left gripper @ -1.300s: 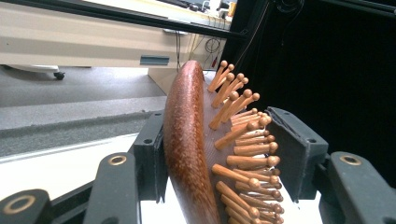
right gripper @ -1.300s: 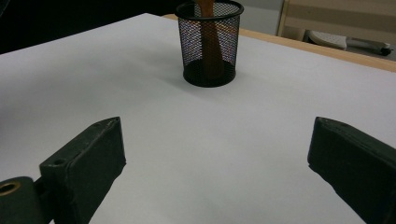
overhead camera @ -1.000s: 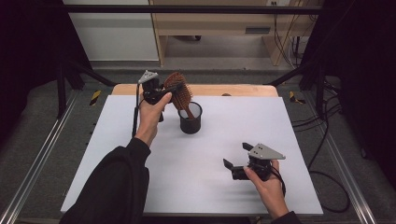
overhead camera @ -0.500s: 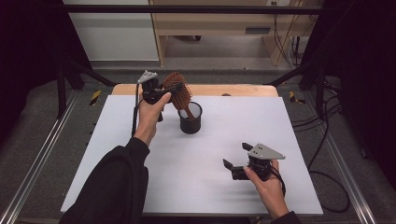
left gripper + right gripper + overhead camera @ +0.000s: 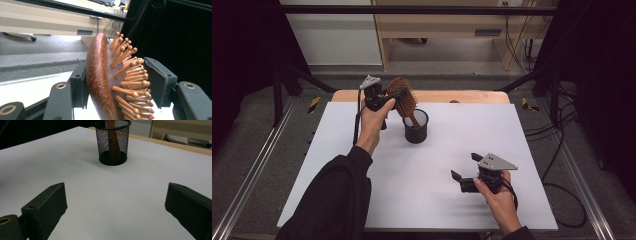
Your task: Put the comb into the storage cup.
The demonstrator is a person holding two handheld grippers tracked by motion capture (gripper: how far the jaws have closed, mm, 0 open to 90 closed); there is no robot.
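Mostly wood — hairbrush (image 5: 100, 75) with round-tipped pegs, black mesh cup (image 5: 416, 127).

The oval wooden hairbrush (image 5: 401, 95) is a speckled reddish-brown, with lighter tan round-tipped pins on a brown cushion. The round wire-mesh cup (image 5: 416, 127) is black with a fine grid pattern. The counter (image 5: 412, 185) is plain white on top with a pale wood edge at the back. Both grippers have matte black jaws.
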